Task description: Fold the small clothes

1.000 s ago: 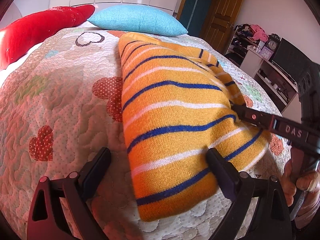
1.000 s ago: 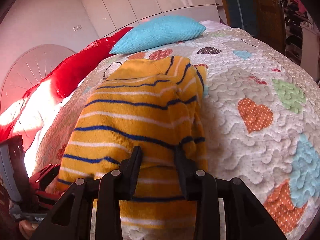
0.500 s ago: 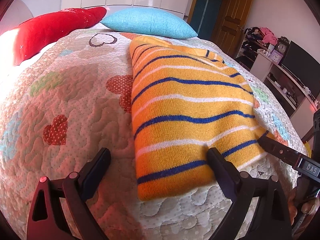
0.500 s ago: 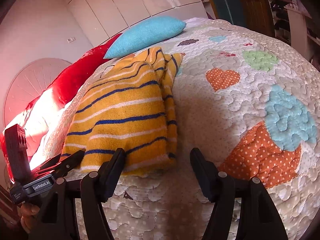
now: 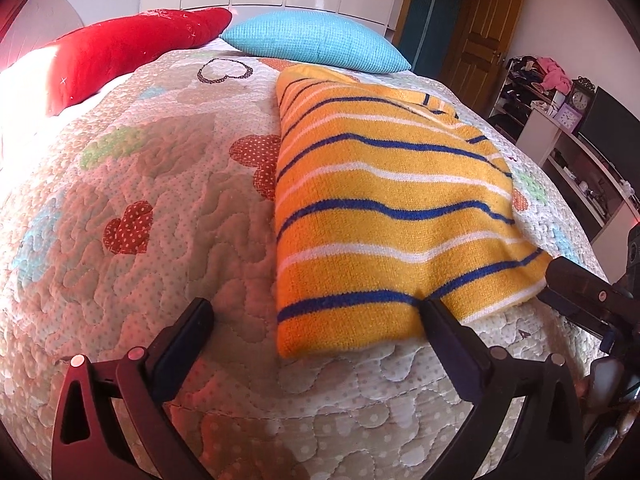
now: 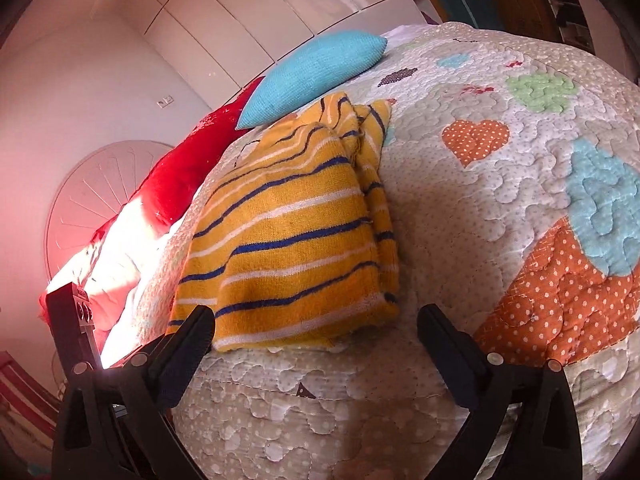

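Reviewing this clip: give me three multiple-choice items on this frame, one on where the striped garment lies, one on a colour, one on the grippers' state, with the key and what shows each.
1. Where does the striped garment lie?
A. on the quilt
B. on the blue pillow
C. on the floor

2. What colour are its thin dark stripes?
A. green
B. blue
C. red

3. How are the left gripper and right gripper?
A. both shut on the garment
B. only the right one shut
C. both open

Key: 1 A, it rests flat on the quilt, short of the blue pillow. 2 B, blue and white lines cross the orange knit. 3 C, each wrist view shows jaws spread wide with nothing between them.
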